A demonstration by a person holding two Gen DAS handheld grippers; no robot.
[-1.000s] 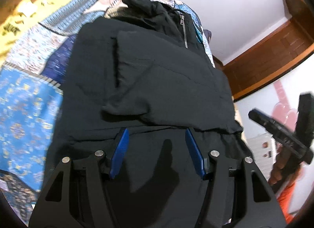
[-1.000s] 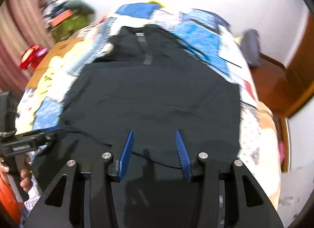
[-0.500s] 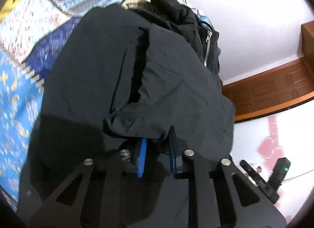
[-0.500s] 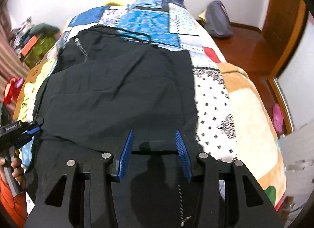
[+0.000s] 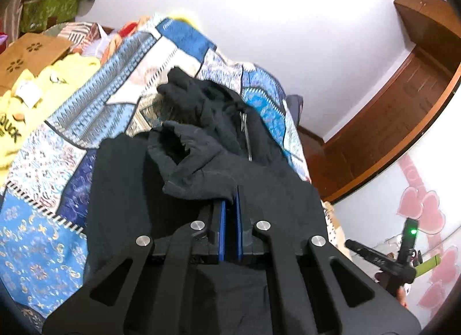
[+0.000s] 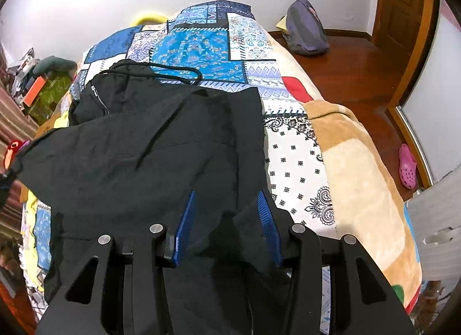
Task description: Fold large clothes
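A black zip-up jacket lies spread on the bed, hood at the far end. My left gripper is shut on a bunched fold of its fabric and holds that fold up off the bed. In the right wrist view the same jacket has its left corner pulled up toward the frame's left edge. My right gripper stands open low over the jacket's near right edge. Black cloth lies under and between its blue pads, and they do not press on it. The right gripper also shows at the lower right of the left wrist view, in a hand.
A blue patchwork bedspread covers the bed, with a tan blanket at its right side. A grey backpack and a pink clog lie on the wooden floor. Yellow clothes and a cardboard box sit at the bed's left.
My left gripper closed on a fold of the jacket and rose with it, bunching the cloth. My right gripper swung over to the jacket's right edge and stayed open.
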